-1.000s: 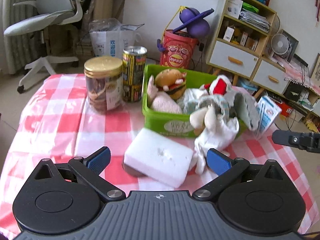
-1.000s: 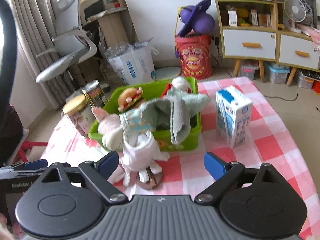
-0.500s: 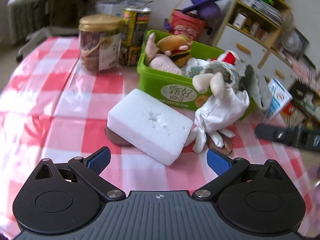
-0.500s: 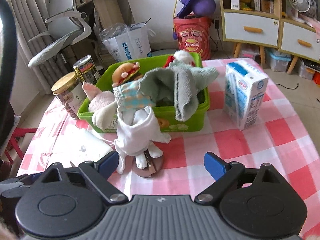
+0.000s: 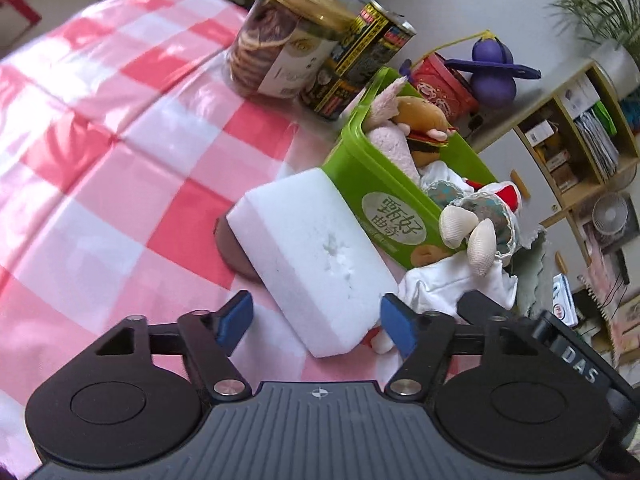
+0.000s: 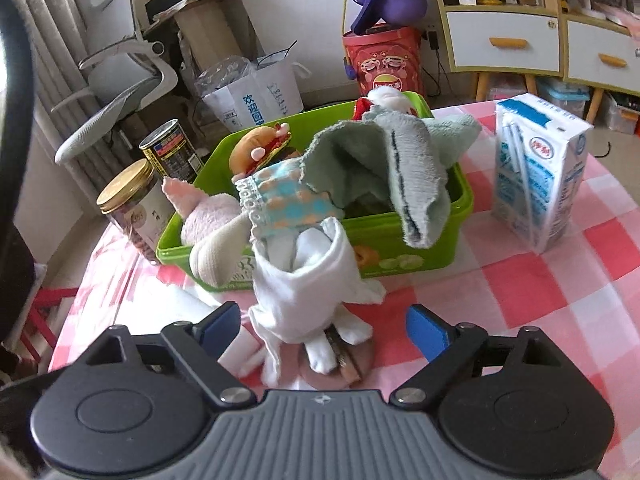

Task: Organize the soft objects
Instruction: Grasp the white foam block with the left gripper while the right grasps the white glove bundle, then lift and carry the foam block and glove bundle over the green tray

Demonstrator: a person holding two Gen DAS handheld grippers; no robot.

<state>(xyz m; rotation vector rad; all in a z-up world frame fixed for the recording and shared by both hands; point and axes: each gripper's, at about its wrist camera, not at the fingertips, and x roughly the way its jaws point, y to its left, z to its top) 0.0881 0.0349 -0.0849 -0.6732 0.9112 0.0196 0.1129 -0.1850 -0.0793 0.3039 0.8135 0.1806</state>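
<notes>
A white sponge block (image 5: 312,256) lies on the checked cloth against the green bin (image 5: 384,196). My left gripper (image 5: 316,322) is open, its blue fingertips either side of the sponge's near corner, not touching. The bin (image 6: 404,240) holds a burger plush (image 6: 260,148), a pink plush (image 6: 208,216) and a grey-green towel (image 6: 400,168) draped over its rim. A cloth doll in white (image 6: 308,276) hangs over the bin's front. My right gripper (image 6: 324,328) is open, just in front of the doll's legs.
A gold-lidded cookie jar (image 5: 280,44) and a dark can (image 5: 360,60) stand left of the bin. A milk carton (image 6: 536,176) stands to its right. A brown disc (image 6: 340,364) lies under the doll. A chair and shelves stand beyond the table.
My left gripper has tilted and moved in close to the sponge. My right gripper has moved closer to the doll. Both stay open.
</notes>
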